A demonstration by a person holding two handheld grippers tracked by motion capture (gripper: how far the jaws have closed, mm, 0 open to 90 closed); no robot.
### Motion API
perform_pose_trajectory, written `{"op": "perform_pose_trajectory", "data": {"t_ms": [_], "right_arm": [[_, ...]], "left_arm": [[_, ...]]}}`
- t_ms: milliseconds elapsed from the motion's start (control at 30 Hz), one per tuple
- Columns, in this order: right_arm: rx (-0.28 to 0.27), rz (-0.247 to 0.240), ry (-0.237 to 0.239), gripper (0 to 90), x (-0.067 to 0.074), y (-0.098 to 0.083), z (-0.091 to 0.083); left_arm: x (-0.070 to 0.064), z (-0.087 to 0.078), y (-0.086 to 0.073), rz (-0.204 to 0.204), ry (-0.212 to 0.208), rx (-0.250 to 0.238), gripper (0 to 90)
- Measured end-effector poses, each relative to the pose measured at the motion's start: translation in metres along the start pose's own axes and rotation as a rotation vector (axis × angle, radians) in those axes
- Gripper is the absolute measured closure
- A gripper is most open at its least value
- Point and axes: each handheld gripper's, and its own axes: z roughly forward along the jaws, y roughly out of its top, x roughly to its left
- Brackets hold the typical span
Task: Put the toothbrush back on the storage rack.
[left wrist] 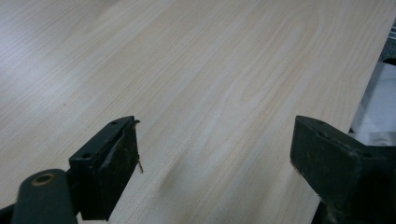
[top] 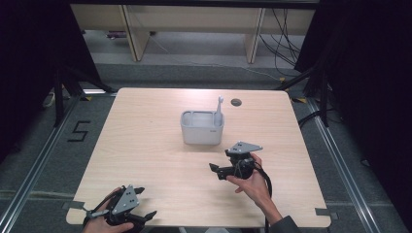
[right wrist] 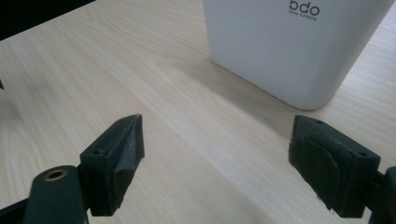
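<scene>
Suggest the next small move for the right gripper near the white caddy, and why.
Probably ease the right gripper forward toward the white caddy. Its jaws stand open with nothing between them, and the caddy sits just ahead, untouched, a white utensil upright in its corner.

table: pale wood grain
tub: light grey, dark lettering
utensil in tub: whitish, perhaps grey
right gripper: black
left gripper: black

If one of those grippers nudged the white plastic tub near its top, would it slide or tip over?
The white plastic tub is wider than tall and flat-bottomed, so it would probably slide on the smooth wooden table. It looks light. The tall white utensil standing inside might rattle or shift.
</scene>
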Motion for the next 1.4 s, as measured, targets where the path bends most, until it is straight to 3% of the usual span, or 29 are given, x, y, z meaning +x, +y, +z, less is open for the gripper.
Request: {"op": "perform_pose_trajectory", "data": {"t_ms": [33, 100, 133, 233, 300, 467, 533, 600, 833, 900, 933, 967, 1000, 1033, 1067, 1233, 1267, 1367, 1400], "right_arm": [[-0.009, -0.034, -0.001, 18.9, -0.002, -0.001, 0.000], [0.003, 0.006, 0.006, 18.2, 0.003, -0.004, -0.001], [-0.006, -0.033, 0.004, 18.2, 0.002, -0.005, 0.000], [0.013, -0.004, 0.020, 17.7, 0.007, -0.008, -0.002], [0.000, -0.038, 0.012, 17.4, 0.006, -0.009, -0.002], [0.008, -0.038, 0.033, 17.0, 0.009, -0.012, -0.003], [0.002, -0.014, 0.032, 17.0, 0.011, -0.014, -0.005], [0.003, -0.039, 0.040, 17.0, 0.012, -0.016, -0.007], [0.014, -0.041, 0.036, 16.9, 0.015, -0.022, -0.012], [0.018, -0.014, 0.034, 16.9, 0.017, -0.024, -0.014], [0.020, -0.040, 0.017, 16.8, 0.016, -0.025, -0.016], [0.029, -0.008, 0.026, 16.8, 0.019, -0.026, -0.016], [0.020, -0.038, 0.040, 16.7, 0.017, -0.026, -0.015], [0.025, -0.012, 0.034, 16.6, 0.019, -0.027, -0.017], [0.024, -0.030, 0.025, 16.6, 0.019, -0.028, -0.017], [0.031, -0.023, 0.040, 16.5, 0.023, -0.034, -0.019], [0.027, -0.050, 0.031, 16.5, 0.023, -0.034, -0.021], [0.023, -0.048, 0.028, 16.4, 0.024, -0.037, -0.024], [0.042, -0.011, 0.044, 16.4, 0.027, -0.039, -0.026]], "left_arm": [[0.000, 0.000, 0.000, -0.002, 0.001, -0.002, 14.8], [0.000, -0.001, 0.000, 0.000, -0.001, 0.009, 14.8], [0.001, -0.001, 0.000, 0.002, -0.008, 0.013, 14.8], [0.000, 0.000, 0.000, -0.003, 0.001, -0.001, 14.8], [0.000, 0.000, 0.000, 0.000, 0.000, -0.001, 14.8], [0.002, -0.001, 0.000, 0.006, 0.006, 0.010, 14.8], [0.001, -0.002, 0.000, 0.011, 0.012, 0.017, 14.8], [0.002, -0.001, 0.000, 0.008, 0.004, 0.005, 14.7], [0.002, -0.001, 0.000, 0.007, 0.008, 0.009, 14.8], [0.001, -0.001, 0.000, 0.011, 0.014, 0.019, 14.7], [0.001, -0.001, 0.000, 0.002, 0.000, 0.003, 14.8], [0.001, 0.000, 0.000, -0.004, -0.001, -0.004, 14.8], [0.001, 0.000, 0.000, -0.002, 0.007, -0.001, 14.7], [0.000, -0.001, 0.000, 0.001, 0.001, 0.008, 14.8], [0.000, -0.001, 0.000, 0.001, 0.001, 0.008, 14.8], [0.002, -0.002, 0.000, 0.004, 0.002, 0.014, 14.7], [0.001, -0.001, 0.000, 0.004, 0.001, 0.013, 14.7], [0.001, -0.001, 0.000, 0.002, 0.003, 0.014, 14.8], [0.001, -0.001, 0.000, 0.009, 0.012, 0.018, 14.8]]}}
